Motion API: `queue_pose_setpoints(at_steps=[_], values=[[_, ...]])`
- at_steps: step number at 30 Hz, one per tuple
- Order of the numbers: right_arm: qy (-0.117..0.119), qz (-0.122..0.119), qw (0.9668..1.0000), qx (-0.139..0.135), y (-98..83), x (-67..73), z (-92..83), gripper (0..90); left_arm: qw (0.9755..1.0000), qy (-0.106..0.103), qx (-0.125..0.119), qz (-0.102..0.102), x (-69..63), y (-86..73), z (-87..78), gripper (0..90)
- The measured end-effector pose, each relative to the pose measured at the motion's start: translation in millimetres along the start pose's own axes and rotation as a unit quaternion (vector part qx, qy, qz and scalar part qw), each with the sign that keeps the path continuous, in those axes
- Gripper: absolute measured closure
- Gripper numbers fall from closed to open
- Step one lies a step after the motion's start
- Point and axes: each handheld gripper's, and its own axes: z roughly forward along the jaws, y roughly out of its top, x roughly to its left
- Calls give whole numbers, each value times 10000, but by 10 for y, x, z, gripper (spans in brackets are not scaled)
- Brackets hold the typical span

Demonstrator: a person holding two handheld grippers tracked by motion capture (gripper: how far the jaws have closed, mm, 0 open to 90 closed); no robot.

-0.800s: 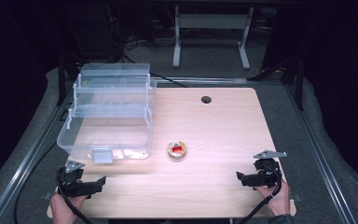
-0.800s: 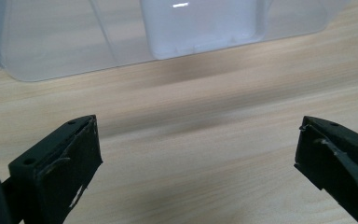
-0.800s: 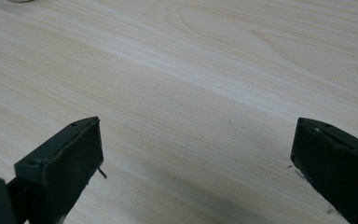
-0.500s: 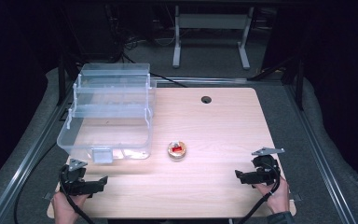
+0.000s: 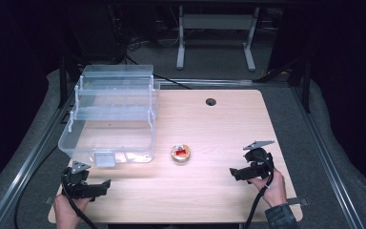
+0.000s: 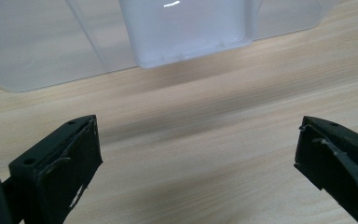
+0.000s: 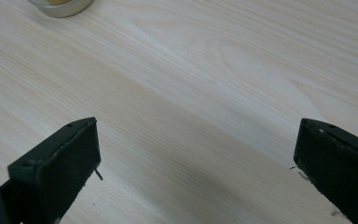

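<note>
A clear plastic box (image 5: 109, 126) with stepped trays stands at the table's left; its front latch tab (image 6: 186, 28) lies just ahead of my left gripper. A small round tin (image 5: 181, 153) with something red inside sits mid-table, and its rim (image 7: 60, 5) also appears in the right gripper view. At the near left edge my left gripper (image 5: 102, 187) is open, jaws wide apart over bare wood (image 6: 198, 154). My right gripper (image 5: 234, 172) at the near right points left toward the tin, also open with nothing between its jaws (image 7: 196, 158).
The wooden table (image 5: 219, 129) has a round cable hole (image 5: 211, 101) at its far side. Grey padding (image 5: 333, 157) and metal rails border the table. A metal stand (image 5: 217, 28) is on the floor behind.
My right gripper has drifted a little left and forward, toward the tin. The left gripper has barely shifted. Both stay open.
</note>
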Motion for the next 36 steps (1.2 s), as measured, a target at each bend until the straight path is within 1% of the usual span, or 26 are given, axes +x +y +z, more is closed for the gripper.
queue_pose_setpoints(at_steps=[1, 2, 5, 6, 7, 11, 13, 15, 16, 17, 18, 19, 20, 21, 22, 23, 24, 25, 27, 28, 29, 30, 31, 32, 34, 36], values=[[84, -41, 10000, -1, 48, 27, 10, 0, 10000, 0, -13, 1, -3, 0, -2, 4], [63, -95, 9999, 17, 80, 46, 17, 0, 10000, -2, -16, 6, -6, 1, -3, 4], [151, -262, 9995, 46, 231, 134, 60, 0, 10000, 1, 4, 16, -12, 4, 2, 4], [206, -321, 9993, 52, 331, 189, 100, 0, 10000, -7, 18, 19, -10, 4, 6, 4], [206, -321, 9993, 52, 331, 189, 100, 0, 10000, -14, 32, 25, -9, 3, 10, 4], [386, -440, 9983, 68, 514, 305, 210, 0, 10000, 4, 19, 4, 7, -10, 2, 4], [490, -559, 9971, 158, 638, 398, 301, 0, 10000, 18, 17, -13, 11, -16, -9, 4], [565, -577, 9965, 195, 681, 424, 334, 0, 10000, 28, 2, -37, 10, -21, -20, 4], [627, -642, 9956, 260, 765, 490, 387, 0, 10000, 16, 6, -36, 6, -20, -21, 4], [627, -642, 9956, 260, 765, 490, 387, 0, 10000, 2, 10, -32, 2, -17, -21, 4], [444, -725, 9957, 357, 798, 529, 397, 0, 10000, 1, -3, -20, -3, -11, -18, 4], [557, -775, 9948, 353, 839, 570, 439, 0, 10000, 6, 6, -8, -3, -5, -19, 4], [803, -832, 9927, 348, 901, 624, 509, 0, 10000, 17, -2, -13, 1, -1, -17, 4], [803, -832, 9927, 348, 901, 624, 509, 0, 10000, 25, 11, -24, 7, 3, -17, 4], [890, -880, 9914, 391, 957, 668, 576, 0, 10000, 21, 22, -38, 9, 7, -17, 4], [890, -880, 9914, 391, 957, 668, 576, 0, 10000, 12, 22, -31, 8, 10, -18, 4], [678, -942, 9921, 483, 985, 704, 598, 0, 10000, 4, 23, -19, 6, 15, -18, 4], [729, -954, 9914, 518, 1033, 742, 668, 0, 10000, -6, 30, -12, 3, 20, -15, 4], [737, -939, 9914, 538, 1051, 754, 695, 0, 10000, -4, 14, 7, -4, 32, -10, 4], [956, -912, 9900, 489, 1075, 763, 751, 0, 10000, 5, 40, 32, -7, 41, -8, 4], [765, -941, 9909, 581, 1103, 793, 775, 0, 10000, -2, 38, 39, -11, 47, -4, 4], [788, -942, 9906, 605, 1119, 808, 801, 0, 10000, -11, 36, 56, -18, 57, 0, 4], [1129, -898, 9881, 531, 1141, 816, 866, 0, 10000, -17, 37, 59, -25, 63, 2, 4], [801, -994, 9895, 680, 1193, 875, 916, 3, 10000, -20, 22, 56, -33, 67, 6, 4], [779, -983, 9896, 706, 1211, 894, 942, 15, 10000, -51, 4, 22, -37, 66, 15, 3], [831, -1005, 9884, 785, 1255, 937, 1015, 23, 10000, -73, 13, 0, -37, 57, 26, 3]])
